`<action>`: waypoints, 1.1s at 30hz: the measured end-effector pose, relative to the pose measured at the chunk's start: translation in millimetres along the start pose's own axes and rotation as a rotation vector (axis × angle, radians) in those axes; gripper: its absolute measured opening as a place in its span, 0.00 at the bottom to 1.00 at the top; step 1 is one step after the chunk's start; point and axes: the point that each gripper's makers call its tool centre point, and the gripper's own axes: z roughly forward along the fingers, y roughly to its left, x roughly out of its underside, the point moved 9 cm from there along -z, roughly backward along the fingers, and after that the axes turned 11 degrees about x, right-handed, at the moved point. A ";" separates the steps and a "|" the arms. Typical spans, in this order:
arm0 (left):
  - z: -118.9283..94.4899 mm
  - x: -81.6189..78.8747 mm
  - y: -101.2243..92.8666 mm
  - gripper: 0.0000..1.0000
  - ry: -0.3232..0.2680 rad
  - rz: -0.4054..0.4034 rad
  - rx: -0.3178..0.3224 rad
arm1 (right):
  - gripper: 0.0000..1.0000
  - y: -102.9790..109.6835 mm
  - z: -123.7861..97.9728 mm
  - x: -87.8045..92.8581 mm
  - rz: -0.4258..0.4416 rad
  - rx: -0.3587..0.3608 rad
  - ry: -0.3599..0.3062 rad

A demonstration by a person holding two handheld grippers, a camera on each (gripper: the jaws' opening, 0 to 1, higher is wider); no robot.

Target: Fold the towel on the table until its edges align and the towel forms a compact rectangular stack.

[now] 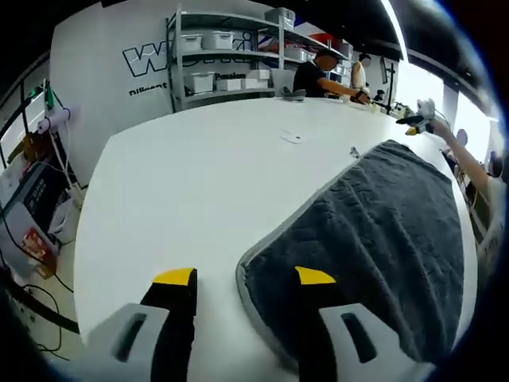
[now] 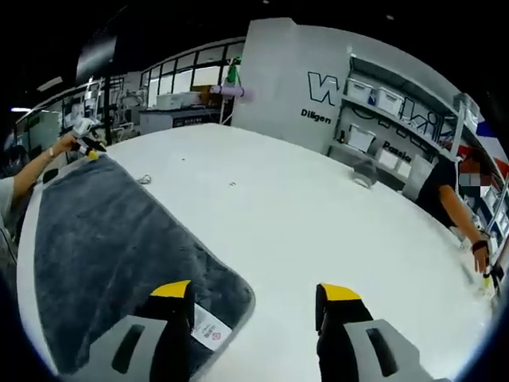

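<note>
A dark grey towel (image 1: 382, 231) lies flat on the white table (image 1: 199, 183). In the left gripper view my left gripper (image 1: 245, 277) is open at one near corner, its right jaw over the towel's edge and its left jaw over bare table. At the towel's far end a hand holds my right gripper (image 1: 417, 118). In the right gripper view my right gripper (image 2: 256, 292) is open at another corner of the towel (image 2: 111, 239), beside its white label (image 2: 211, 330). My left gripper (image 2: 86, 137) shows at the far end, held in a hand.
Shelves with white boxes (image 1: 231, 56) stand behind the table. A person in a black shirt (image 1: 316, 76) works at the far edge, also seen as the person (image 2: 449, 199) on the right. Small items (image 1: 292, 137) lie on the table beyond the towel.
</note>
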 end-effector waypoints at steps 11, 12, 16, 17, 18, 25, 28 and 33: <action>0.4 0.5 5.1 0.45 0.006 -0.016 0.002 | 0.40 8.7 29.1 16.7 0.056 -0.055 0.030; 0.4 0.3 4.2 0.43 0.008 -0.016 0.002 | 0.39 11.6 30.8 17.8 0.045 -0.062 0.036; 2.1 -0.1 5.9 0.39 0.016 -0.004 0.002 | 0.38 14.1 33.3 18.5 0.047 -0.071 0.036; 2.8 1.0 4.0 0.37 0.017 -0.008 0.002 | 0.38 14.5 33.8 18.5 0.050 -0.069 0.035; 3.2 1.6 3.4 0.36 0.015 -0.011 0.001 | 0.37 14.2 34.2 18.6 0.051 -0.068 0.033; 7.9 2.9 4.3 0.30 0.008 -0.020 -0.005 | 0.31 17.3 41.1 21.4 0.050 -0.075 0.039; 9.3 3.0 2.1 0.28 0.006 -0.016 -0.008 | 0.30 21.4 46.5 24.8 0.058 -0.088 0.053; 10.7 3.1 -1.3 0.23 0.005 -0.015 0.008 | 0.22 23.7 51.0 26.6 0.078 -0.117 0.043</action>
